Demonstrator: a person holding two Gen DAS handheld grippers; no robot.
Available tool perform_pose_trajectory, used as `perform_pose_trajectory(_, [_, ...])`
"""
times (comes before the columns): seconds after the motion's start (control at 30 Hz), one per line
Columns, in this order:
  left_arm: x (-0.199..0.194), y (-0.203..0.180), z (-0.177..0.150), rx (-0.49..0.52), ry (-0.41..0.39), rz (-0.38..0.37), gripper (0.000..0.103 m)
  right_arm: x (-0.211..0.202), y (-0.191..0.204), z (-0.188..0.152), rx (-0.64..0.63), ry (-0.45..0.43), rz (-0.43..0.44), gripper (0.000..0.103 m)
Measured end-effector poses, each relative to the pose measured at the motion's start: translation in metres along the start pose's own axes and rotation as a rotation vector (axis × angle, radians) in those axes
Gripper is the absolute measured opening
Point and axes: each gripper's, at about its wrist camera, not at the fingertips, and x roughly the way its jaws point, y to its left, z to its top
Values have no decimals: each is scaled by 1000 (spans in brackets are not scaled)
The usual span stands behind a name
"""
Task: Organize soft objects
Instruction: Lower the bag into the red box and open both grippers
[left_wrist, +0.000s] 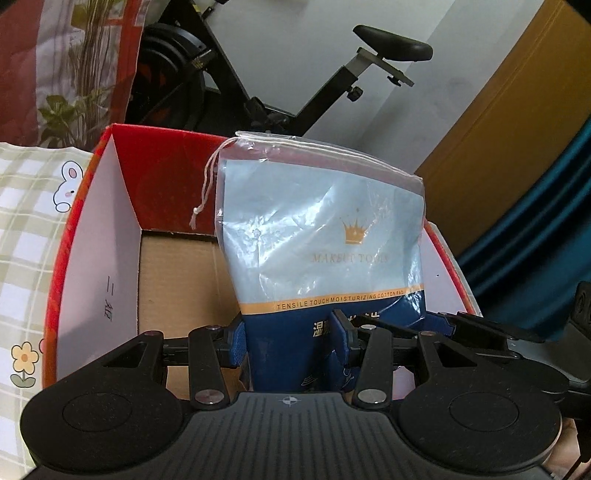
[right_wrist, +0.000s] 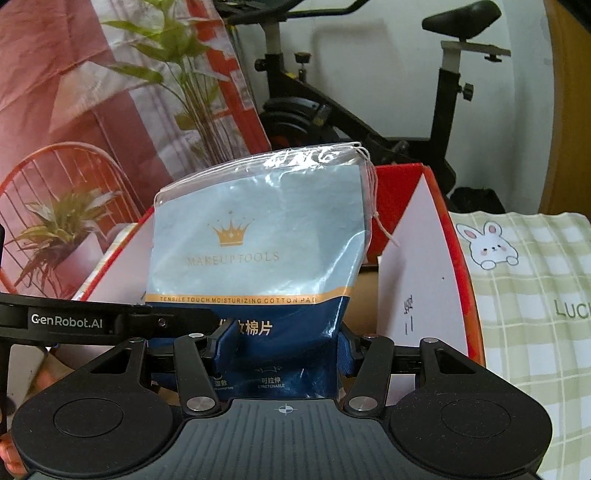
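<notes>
Blue plastic, pale above and navy below, wraps the bag of cotton pads (left_wrist: 325, 236) that stands upright over an open red cardboard box (left_wrist: 92, 236), its drawstring top uppermost and a white cord dangling down one side. The bag's printed face carries a gold crown and the words "Makeup Tools". Both tools grip it at its dark lower part: the left hand-held gripper (left_wrist: 291, 339) is closed on the bag's bottom edge, its blue-padded fingers (left_wrist: 236, 341) pressing the plastic from either side, and the right hand-held gripper (right_wrist: 282, 343) clamps the same lower section from the opposite face, as the right wrist view shows. The bag sits within the box's raised flaps, though whether its base touches the brown corrugated floor cannot be told, since the tools hide it. No other soft item shows inside the box. By this evidence the task looks to be at an early or middle stage: one bag is being lowered or settled into the box, with release yet to come and any further items out of sight. The box rests on a green-checked bedsheet (right_wrist: 535, 295) printed with rabbits; an exercise bike (left_wrist: 295, 74) and potted plants (right_wrist: 62, 229) stand beyond.
</notes>
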Motion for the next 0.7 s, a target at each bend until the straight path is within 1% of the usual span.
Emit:
perform_pose_trajectory(0.07, [0, -1, 1, 4, 6, 2, 47, 1, 0, 1, -2, 5, -3, 50])
perform_pose_trajectory(0.1, [1, -1, 1, 5, 9, 4, 47, 1, -1, 2, 5, 24, -5, 50])
perform_pose_trajectory(0.2, [-1, -2, 1, 13, 15, 16, 48, 0, -1, 2, 6, 28, -16, 50])
perform_pose_trajectory(0.23, [-1, -2, 1, 15, 15, 25, 48, -1, -1, 2, 0, 27, -26, 50])
perform_pose_trajectory(0.27, [1, -3, 2, 16, 15, 34, 48, -3, 0, 2, 8, 56, -54, 50])
perform_pose_trajectory(0.4, [-4, -2, 1, 18, 12, 49, 50, -11, 4, 3, -15, 47, -70, 50])
perform_pose_trajectory(0.53, [-15, -4, 2, 31, -15, 70, 51, -24, 10, 5, -47, 25, -91, 50])
perform_pose_trajectory(0.6, [-23, -7, 2, 46, -37, 87, 56, -31, 14, 6, -66, 7, -99, 50])
perform_pose_trajectory(0.67, [-32, -11, 3, 76, -62, 122, 65, -40, 18, 7, -91, -7, -113, 50])
perform_pose_trajectory(0.7, [-38, -12, 3, 94, -76, 144, 65, -44, 20, 7, -103, -12, -119, 50])
